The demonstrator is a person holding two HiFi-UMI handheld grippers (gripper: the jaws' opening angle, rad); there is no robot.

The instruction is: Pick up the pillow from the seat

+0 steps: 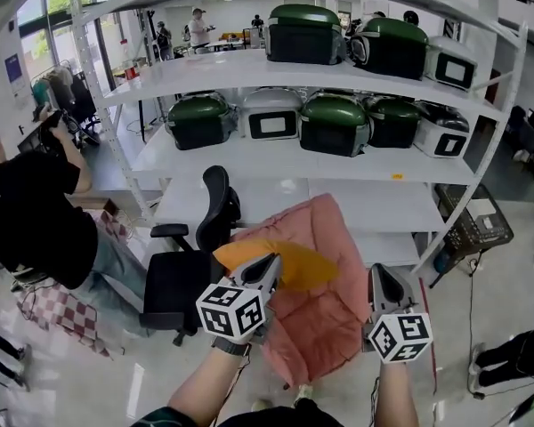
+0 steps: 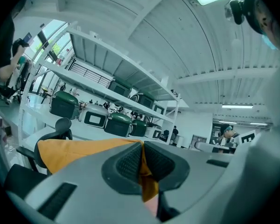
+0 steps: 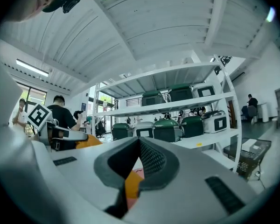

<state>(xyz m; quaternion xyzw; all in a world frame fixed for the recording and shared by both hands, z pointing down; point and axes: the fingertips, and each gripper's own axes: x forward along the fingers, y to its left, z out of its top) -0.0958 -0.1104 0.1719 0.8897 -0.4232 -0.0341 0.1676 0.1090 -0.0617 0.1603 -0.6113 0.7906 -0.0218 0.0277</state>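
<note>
The pillow (image 1: 325,318), pink with an orange-yellow face, hangs in the air to the right of the black office chair (image 1: 182,278), clear of its seat. My left gripper (image 1: 269,267) is shut on the pillow's orange upper-left edge; in the left gripper view the orange cloth (image 2: 79,150) runs pinched between the pads (image 2: 126,162). My right gripper (image 1: 379,276) is at the pillow's right edge. In the right gripper view its jaws meet at the tips (image 3: 140,143), with orange and pink cloth (image 3: 132,185) caught between them lower down. Both grippers point roughly level.
A white shelving rack (image 1: 338,163) with several green and white appliances stands just behind the pillow. A person in black (image 1: 36,212) bends at the left, beside the chair. A wire basket (image 1: 481,225) and cables lie on the floor at right.
</note>
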